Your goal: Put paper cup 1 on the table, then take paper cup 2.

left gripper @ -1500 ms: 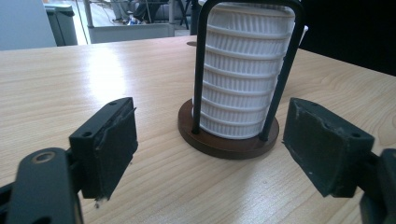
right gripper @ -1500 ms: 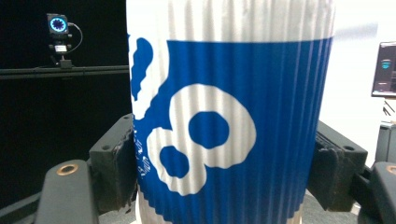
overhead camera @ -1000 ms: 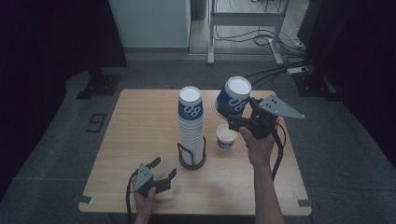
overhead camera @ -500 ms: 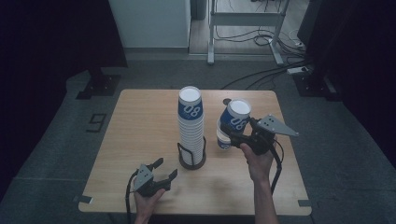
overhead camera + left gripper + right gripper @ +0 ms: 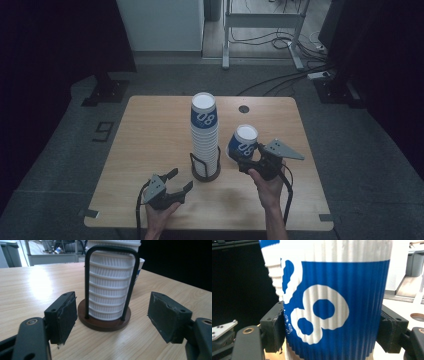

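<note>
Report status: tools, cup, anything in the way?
Left tool open, facing the cup stack. Right tool shut on blue cup, right of stack. Nothing in the way.

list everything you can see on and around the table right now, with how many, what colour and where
Cup stack: one tall stack, white ribbed with blue 08 top cup, table centre, in the holder.
Cup holder: one, brown round base with black wire loops, table centre.
Paper cup: one, blue and white, gripped right of the stack.
Table: one, light wood.
Metal frame: one, pale, on the floor behind.
Left gripper: black, open, front of table, empty.
Right gripper: black, shut on the paper cup.
Hands: two, at the near edge.
</note>
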`<state>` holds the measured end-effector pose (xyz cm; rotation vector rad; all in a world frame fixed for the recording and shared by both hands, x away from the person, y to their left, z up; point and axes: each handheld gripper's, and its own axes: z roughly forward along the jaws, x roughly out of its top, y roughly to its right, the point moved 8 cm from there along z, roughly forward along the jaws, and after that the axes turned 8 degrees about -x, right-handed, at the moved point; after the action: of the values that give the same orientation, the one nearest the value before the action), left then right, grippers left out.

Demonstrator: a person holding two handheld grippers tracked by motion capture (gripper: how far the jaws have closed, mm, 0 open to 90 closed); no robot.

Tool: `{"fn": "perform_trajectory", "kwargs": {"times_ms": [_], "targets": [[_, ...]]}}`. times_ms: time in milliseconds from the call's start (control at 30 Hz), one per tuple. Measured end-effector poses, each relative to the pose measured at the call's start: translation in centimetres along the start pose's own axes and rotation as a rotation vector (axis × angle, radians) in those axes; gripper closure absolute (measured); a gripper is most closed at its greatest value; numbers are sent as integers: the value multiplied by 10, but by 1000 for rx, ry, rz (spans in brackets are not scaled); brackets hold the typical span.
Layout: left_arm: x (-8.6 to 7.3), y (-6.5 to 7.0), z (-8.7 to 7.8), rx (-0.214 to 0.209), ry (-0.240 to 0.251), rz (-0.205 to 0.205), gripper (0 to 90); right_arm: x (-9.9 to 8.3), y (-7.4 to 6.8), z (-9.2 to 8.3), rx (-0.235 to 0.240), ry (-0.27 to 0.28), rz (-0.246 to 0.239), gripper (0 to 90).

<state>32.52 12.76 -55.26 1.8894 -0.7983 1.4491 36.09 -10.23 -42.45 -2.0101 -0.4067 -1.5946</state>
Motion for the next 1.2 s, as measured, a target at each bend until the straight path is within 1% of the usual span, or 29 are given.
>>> {"fn": "perform_trajectory", "kwargs": {"times_ms": [100,167,267,333,367,500,633,700,867,967,1033,1100,1200], "targets": [[0,2,0,-14,3,-3,246,-9,-2,-1,8,-8,13,225],[1,3,0,-15,8,0,247,-15,-2,-1,9,-21,14,224],[0,5,1,-11,4,6,251,-23,-3,0,14,-28,35,224],[1,8,2,-26,11,7,270,-28,-4,0,20,-34,49,225],[1,9,3,-26,13,12,279,-31,-4,0,20,-38,54,225],[2,13,7,-52,24,8,287,-44,-6,3,37,-52,90,225],[3,17,9,-68,28,12,308,-57,-8,6,48,-71,111,225],[4,19,11,-77,38,13,308,-61,-10,7,55,-73,130,226],[5,24,15,-87,40,19,310,-67,-15,8,68,-83,139,225],[5,28,17,-102,39,28,341,-72,-19,10,75,-94,144,226],[5,31,19,-108,34,34,342,-75,-23,12,80,-103,146,226],[5,33,20,-113,40,33,353,-78,-27,14,98,-109,165,226],[5,34,22,-117,42,34,349,-84,-32,17,106,-122,169,226]]}}
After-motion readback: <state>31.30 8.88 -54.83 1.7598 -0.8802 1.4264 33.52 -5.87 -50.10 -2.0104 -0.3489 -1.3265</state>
